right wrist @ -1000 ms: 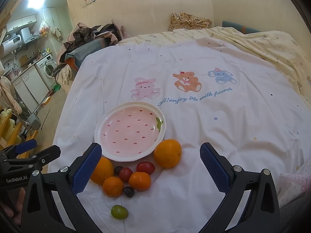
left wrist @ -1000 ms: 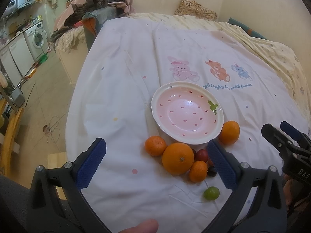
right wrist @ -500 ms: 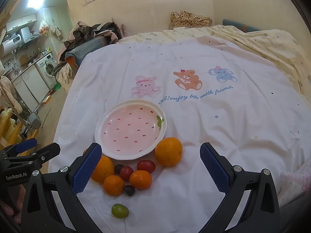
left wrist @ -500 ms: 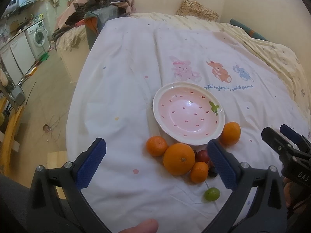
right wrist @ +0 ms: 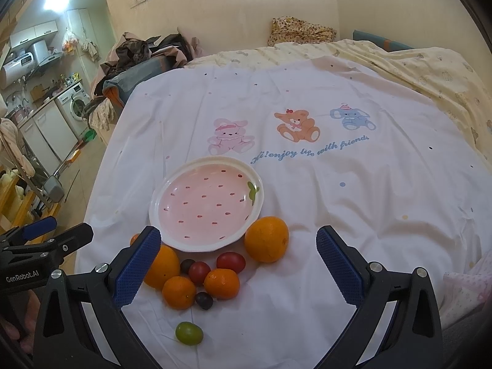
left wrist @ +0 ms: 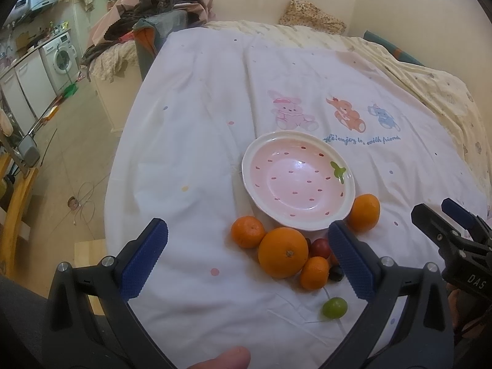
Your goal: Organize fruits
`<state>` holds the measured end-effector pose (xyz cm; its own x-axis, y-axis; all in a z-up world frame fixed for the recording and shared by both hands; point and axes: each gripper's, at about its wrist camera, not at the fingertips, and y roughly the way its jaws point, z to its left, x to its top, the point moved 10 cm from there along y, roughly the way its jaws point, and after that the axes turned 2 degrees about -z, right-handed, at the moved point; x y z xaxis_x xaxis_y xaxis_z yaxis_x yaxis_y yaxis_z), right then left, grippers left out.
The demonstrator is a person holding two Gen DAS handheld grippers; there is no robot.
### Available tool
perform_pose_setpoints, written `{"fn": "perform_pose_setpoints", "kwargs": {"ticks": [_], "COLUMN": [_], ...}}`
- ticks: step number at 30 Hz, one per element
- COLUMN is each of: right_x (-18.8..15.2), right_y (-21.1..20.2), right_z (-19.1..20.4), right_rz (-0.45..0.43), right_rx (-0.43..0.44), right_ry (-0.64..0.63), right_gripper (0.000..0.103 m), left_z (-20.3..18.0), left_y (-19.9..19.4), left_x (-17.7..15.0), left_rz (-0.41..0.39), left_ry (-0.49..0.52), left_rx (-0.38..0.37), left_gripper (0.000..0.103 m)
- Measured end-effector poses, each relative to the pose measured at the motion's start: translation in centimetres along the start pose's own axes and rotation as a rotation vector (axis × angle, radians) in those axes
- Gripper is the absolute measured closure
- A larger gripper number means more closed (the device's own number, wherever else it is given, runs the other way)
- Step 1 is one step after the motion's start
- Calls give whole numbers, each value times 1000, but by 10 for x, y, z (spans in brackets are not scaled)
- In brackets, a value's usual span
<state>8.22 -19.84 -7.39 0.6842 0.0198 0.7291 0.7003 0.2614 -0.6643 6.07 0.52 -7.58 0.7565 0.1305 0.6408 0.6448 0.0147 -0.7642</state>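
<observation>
Fruits lie loose on the bed sheet beside the empty pink plate. Left tool and right tool both gape wide, empty. A nudged orange or green grape probably rolls on soft, wrinkled fabric.

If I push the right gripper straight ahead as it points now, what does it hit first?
Probably the lone orange beside the plate, or bare sheet just right of it; the open right gripper holds nothing. Depth is unclear.

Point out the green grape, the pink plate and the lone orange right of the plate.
green grape [right wrist: 188, 333], right wrist view, middle of its skin
pink plate [right wrist: 160, 206], right wrist view, white left rim
lone orange [right wrist: 266, 239], right wrist view, centre of peel
</observation>
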Motion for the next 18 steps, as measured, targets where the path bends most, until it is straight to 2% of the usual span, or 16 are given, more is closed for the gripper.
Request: {"fn": "perform_pose_setpoints", "kwargs": {"ticks": [18], "right_x": [-4], "right_y": [2], "right_z": [3], "right_rz": [15], "right_rx": [3], "right_ry": [-9], "right_gripper": [0], "left_z": [2], "left_y": [0], "left_x": [0], "left_rz": [5], "left_ry": [-10], "left_rx": [11], "left_gripper": [0]}}
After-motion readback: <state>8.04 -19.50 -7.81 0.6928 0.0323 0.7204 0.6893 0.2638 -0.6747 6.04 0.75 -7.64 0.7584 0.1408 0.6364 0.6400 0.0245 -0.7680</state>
